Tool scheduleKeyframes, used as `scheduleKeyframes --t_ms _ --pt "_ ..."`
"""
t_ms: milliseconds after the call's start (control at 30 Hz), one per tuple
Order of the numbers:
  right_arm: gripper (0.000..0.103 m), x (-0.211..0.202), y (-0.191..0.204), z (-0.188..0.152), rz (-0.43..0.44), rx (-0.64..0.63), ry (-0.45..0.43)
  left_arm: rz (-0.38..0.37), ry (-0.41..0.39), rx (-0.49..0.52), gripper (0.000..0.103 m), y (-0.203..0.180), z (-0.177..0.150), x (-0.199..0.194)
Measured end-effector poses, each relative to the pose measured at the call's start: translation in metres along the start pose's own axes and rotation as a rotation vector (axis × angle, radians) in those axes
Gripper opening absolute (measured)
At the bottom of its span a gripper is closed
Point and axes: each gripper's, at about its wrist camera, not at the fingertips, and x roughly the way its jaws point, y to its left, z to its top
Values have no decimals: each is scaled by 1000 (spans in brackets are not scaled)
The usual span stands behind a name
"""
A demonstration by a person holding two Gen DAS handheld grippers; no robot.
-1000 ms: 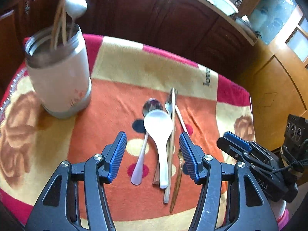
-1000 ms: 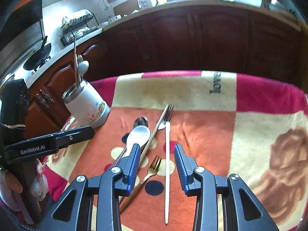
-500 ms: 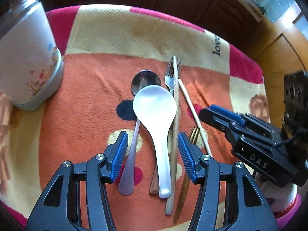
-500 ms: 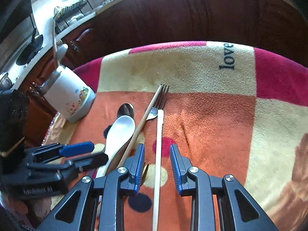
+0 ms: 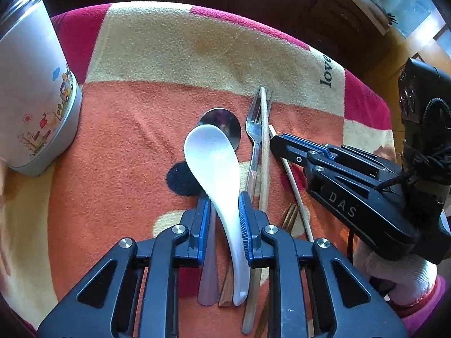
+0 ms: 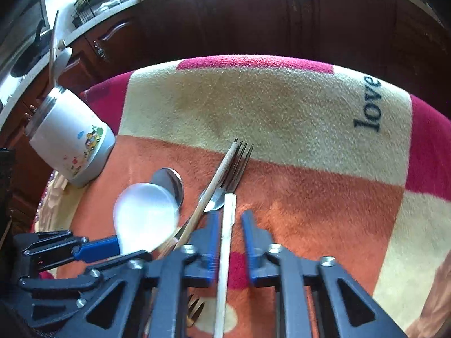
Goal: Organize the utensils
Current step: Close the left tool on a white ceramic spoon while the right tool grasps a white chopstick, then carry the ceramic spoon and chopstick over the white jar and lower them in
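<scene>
A white ceramic spoon [image 5: 217, 169] lies on the blanket among a metal spoon [image 5: 222, 124], a silver fork [image 5: 255, 129], a wooden chopstick [image 5: 264, 152] and a pale chopstick [image 6: 227, 242]. My left gripper [image 5: 224, 205] is shut on the white spoon's handle. In the right wrist view the white spoon [image 6: 145, 217] is blurred. My right gripper [image 6: 230, 222] is low over the blanket, jaws open a little around the pale chopstick, not touching it. A small gold fork [image 6: 194, 309] lies under the right gripper.
A white utensil jar [image 5: 31, 98] with cartoon prints stands at the left on the red, cream and orange blanket [image 5: 197, 45]; in the right wrist view the jar [image 6: 70, 138] holds chopsticks and a spoon. Dark wooden cabinets stand behind the table.
Both grippers moved down and forward over the utensils. My left gripper closed on the white spoon's handle. My right gripper came down around the pale chopstick and narrowed.
</scene>
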Motion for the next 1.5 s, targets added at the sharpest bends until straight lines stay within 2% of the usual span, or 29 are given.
scheduleKeyframes --t_ms 200,233,267,600,767,900,1033,1233,1500 --pt "6 -25 -8 -14 49 28 -46 -61 -42 -2 15 5 -6 -21" --pt "6 -30 -9 -17 58 34 -55 -70 -52 6 6 5 -8 -27" --pt "6 -38 -10 -20 67 42 -69 -74 -59 12 5 5 -9 -32" --pt "6 -117 -3 -31 157 63 -203 -130 -138 1 4 8 -13 -79" --pt "6 -142 19 -26 188 27 -260 -186 -221 -3 5 15 -14 -119" --pt "6 -155 49 -5 231 2 -319 -211 -323 -34 5 32 -5 -157" --pt "6 -166 77 19 272 -8 -392 -198 -449 -90 5 63 15 -194" --pt "6 -166 123 67 324 -33 -472 -144 -557 -171 4 106 51 -213" --pt "6 -144 186 140 364 -60 -608 -126 -652 -225 4 154 80 -203"
